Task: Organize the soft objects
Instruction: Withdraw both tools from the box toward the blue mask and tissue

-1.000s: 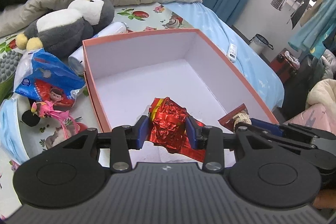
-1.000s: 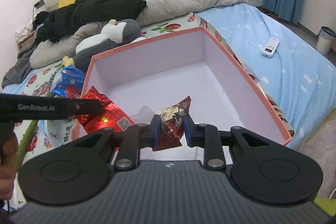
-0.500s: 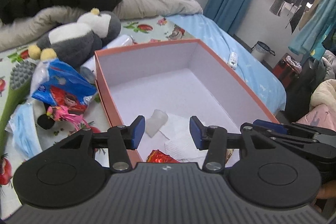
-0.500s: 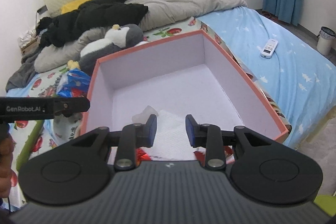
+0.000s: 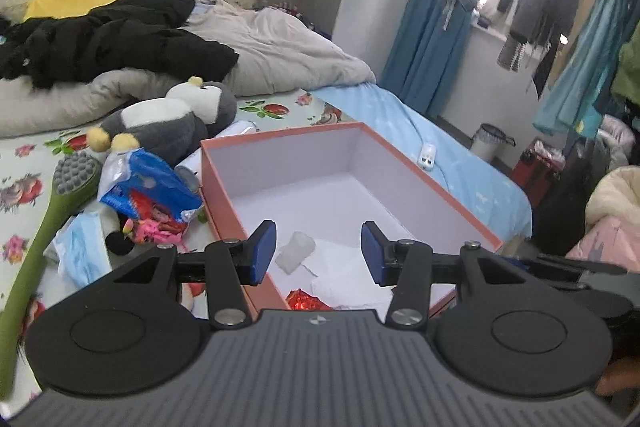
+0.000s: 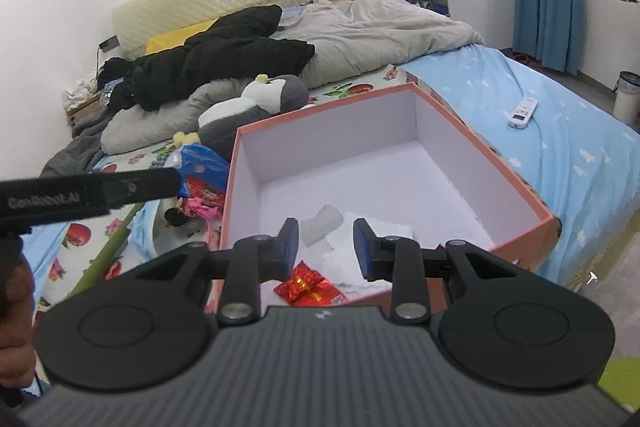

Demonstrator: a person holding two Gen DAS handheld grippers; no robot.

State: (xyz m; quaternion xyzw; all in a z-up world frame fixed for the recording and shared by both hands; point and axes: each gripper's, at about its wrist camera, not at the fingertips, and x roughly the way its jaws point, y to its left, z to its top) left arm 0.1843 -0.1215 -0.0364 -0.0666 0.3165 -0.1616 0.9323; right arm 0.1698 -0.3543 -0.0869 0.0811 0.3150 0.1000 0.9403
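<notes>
Box (image 5: 224, 203) on bed, red foil packets (image 6: 308, 287) inside below both empty, parted grippers, left gripper (image 5: 318, 253), right gripper (image 6: 326, 247)

Left gripper (image 5: 318, 253) matte black, ribbed grey body, two round black discs, blue pads on its fingers (image 5: 262, 253), silver screws at the pivots, right gripper (image 6: 322, 249) alike, white "GenRobot.AI" lettering on the left gripper's side

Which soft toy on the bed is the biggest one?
The grey-and-white penguin plush lying on its side beside the orange box. The only other toy, the little pink doll, is far smaller and lies nearer the claws.
</notes>
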